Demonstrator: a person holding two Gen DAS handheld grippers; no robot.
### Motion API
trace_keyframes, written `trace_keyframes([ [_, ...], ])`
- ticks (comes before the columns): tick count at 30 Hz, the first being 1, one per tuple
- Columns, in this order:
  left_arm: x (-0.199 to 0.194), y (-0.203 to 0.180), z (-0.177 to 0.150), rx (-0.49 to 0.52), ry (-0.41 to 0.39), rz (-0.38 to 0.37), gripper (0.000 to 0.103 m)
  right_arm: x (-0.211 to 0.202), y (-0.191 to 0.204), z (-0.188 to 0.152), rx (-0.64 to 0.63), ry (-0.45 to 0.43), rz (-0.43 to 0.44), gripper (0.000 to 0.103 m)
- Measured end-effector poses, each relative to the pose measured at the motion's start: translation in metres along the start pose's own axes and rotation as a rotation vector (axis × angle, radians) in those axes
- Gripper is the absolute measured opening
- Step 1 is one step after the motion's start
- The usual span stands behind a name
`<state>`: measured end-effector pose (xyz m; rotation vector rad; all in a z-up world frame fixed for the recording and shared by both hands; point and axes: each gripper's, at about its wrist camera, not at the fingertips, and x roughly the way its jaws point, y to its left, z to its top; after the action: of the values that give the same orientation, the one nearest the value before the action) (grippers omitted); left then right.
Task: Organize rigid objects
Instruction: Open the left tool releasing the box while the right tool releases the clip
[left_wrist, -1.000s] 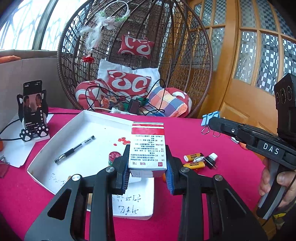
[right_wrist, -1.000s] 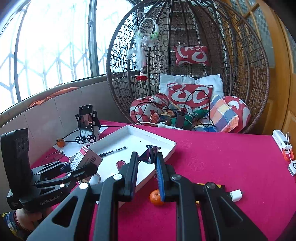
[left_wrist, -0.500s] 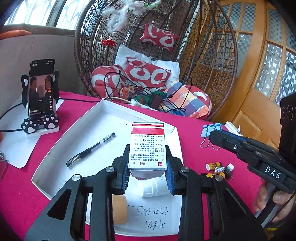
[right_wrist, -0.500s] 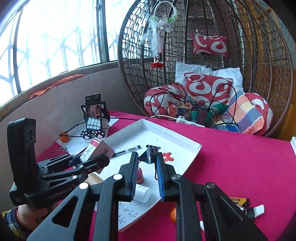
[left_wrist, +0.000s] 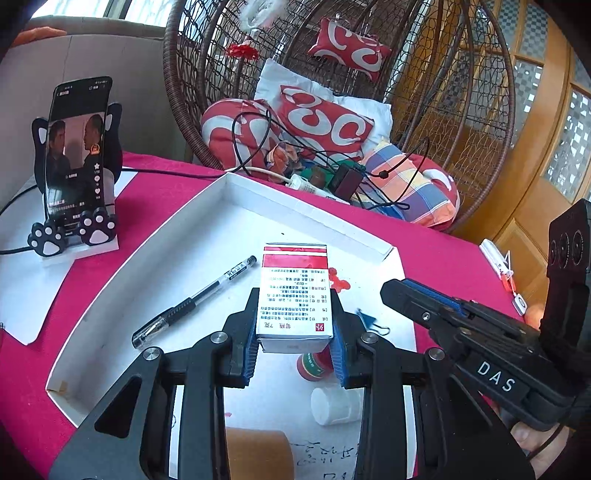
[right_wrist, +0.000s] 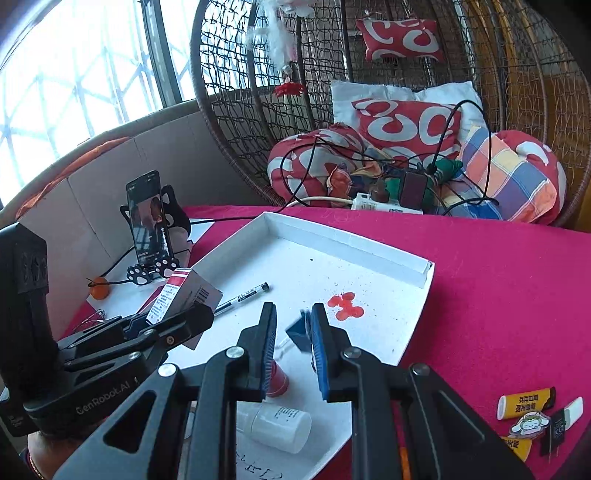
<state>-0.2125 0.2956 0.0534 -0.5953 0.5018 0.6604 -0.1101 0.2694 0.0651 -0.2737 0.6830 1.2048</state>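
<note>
My left gripper (left_wrist: 294, 350) is shut on a white and red medicine box (left_wrist: 294, 291) and holds it above the white tray (left_wrist: 306, 210); the box also shows in the right wrist view (right_wrist: 184, 295). My right gripper (right_wrist: 293, 350) is open over the tray (right_wrist: 369, 254), and a blue binder clip (right_wrist: 300, 334) sits loose between its fingers, blurred. In the tray lie a black pen (left_wrist: 195, 299), a small red jar (left_wrist: 314, 363), a white bottle (left_wrist: 334, 404) and a tape roll (left_wrist: 258, 454).
A phone on a paw stand (left_wrist: 75, 162) stands left of the tray. Lighters and small items (right_wrist: 532, 417) lie on the red cloth at the right. A wicker chair with cushions and cables (left_wrist: 332, 129) stands behind the table. A small orange (right_wrist: 99, 287) lies far left.
Both grippers have moved forward over the tray. My right gripper has opened and the binder clip has come loose between its fingers. The left still holds the box.
</note>
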Motion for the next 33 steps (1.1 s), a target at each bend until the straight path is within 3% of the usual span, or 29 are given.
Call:
trace_keyframes([
  [4, 0.003, 0.008, -0.001, -0.034, 0.002, 0.028, 0.031, 0.013, 0.002, -0.006, 0.013, 0.018, 0.004, 0.018],
  [6, -0.001, 0.009, -0.001, -0.042, -0.008, 0.046, 0.039, 0.014, 0.003, -0.007, 0.016, 0.011, 0.011, 0.019],
  [8, -0.010, 0.011, -0.001, -0.062, -0.046, 0.063, 0.080, 0.012, 0.002, -0.008, 0.020, 0.000, 0.001, 0.021],
  [10, -0.024, 0.016, -0.004, -0.103, -0.114, 0.109, 0.098, 0.006, -0.001, -0.012, 0.041, -0.021, -0.018, 0.039],
  [11, -0.031, 0.018, -0.006, -0.123, -0.139, 0.121, 0.103, 0.002, -0.004, -0.014, 0.053, -0.031, -0.022, 0.062],
  [12, -0.036, 0.019, -0.008, -0.137, -0.154, 0.129, 0.103, -0.001, -0.006, -0.016, 0.062, -0.041, -0.018, 0.094],
  [13, -0.041, 0.018, -0.011, -0.141, -0.166, 0.130, 0.103, -0.008, -0.008, -0.020, 0.069, -0.063, -0.017, 0.103],
  [23, -0.079, -0.035, -0.031, -0.013, -0.251, 0.063, 0.103, -0.109, -0.024, -0.039, 0.071, -0.350, -0.101, 0.103],
  [29, -0.087, -0.068, -0.038, 0.072, -0.262, 0.005, 0.103, -0.189, -0.046, -0.046, 0.181, -0.619, -0.217, 0.103],
  [31, -0.086, -0.077, -0.041, 0.097, -0.266, -0.015, 0.103, -0.205, -0.056, -0.048, 0.258, -0.650, -0.291, 0.103],
  [33, -0.083, -0.085, -0.044, 0.112, -0.247, -0.045, 0.103, -0.211, -0.067, -0.048, 0.289, -0.622, -0.287, 0.103],
])
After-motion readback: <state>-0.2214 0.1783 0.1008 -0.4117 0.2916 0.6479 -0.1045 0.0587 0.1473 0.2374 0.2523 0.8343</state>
